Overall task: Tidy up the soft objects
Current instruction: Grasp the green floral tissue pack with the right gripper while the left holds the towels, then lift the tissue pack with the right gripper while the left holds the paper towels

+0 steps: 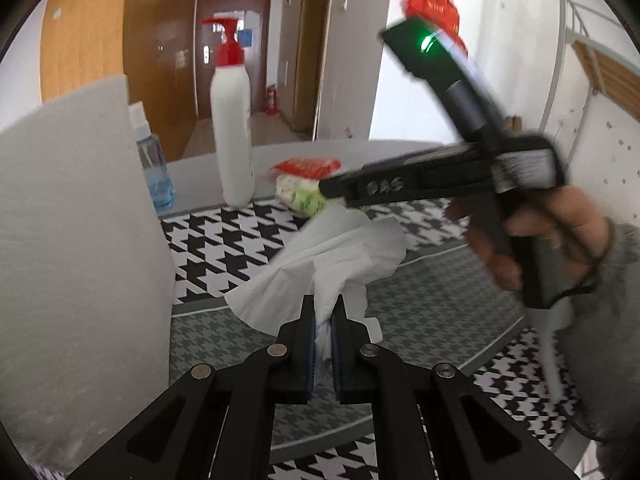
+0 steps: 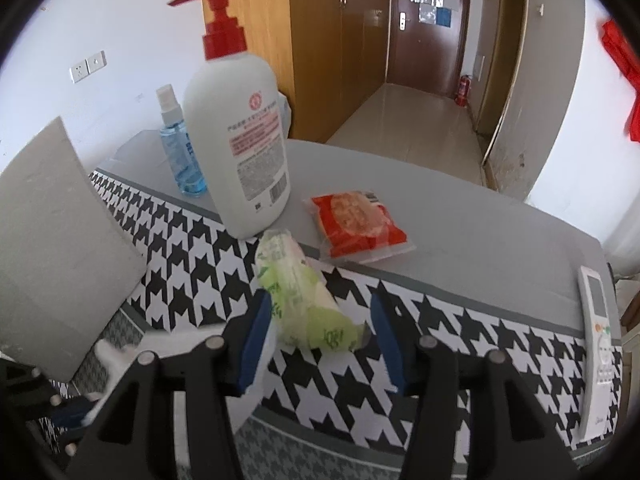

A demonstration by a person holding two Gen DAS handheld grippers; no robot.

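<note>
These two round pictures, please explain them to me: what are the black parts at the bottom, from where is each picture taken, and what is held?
A person holds two hand-operated black two-finger grippers; each carries a wide-angle camera looking along its fingers. The left camera shows the left gripper shut on a crumpled white paper tissue, and the right gripper in the person's hand. The right camera shows the right gripper, jaws apart around a green-and-white soft tissue pack, not pressing it. On the black-and-white houndstooth cloth and grey table stand a white pump bottle with red top, a blue spray bottle and a red snack packet.
</note>
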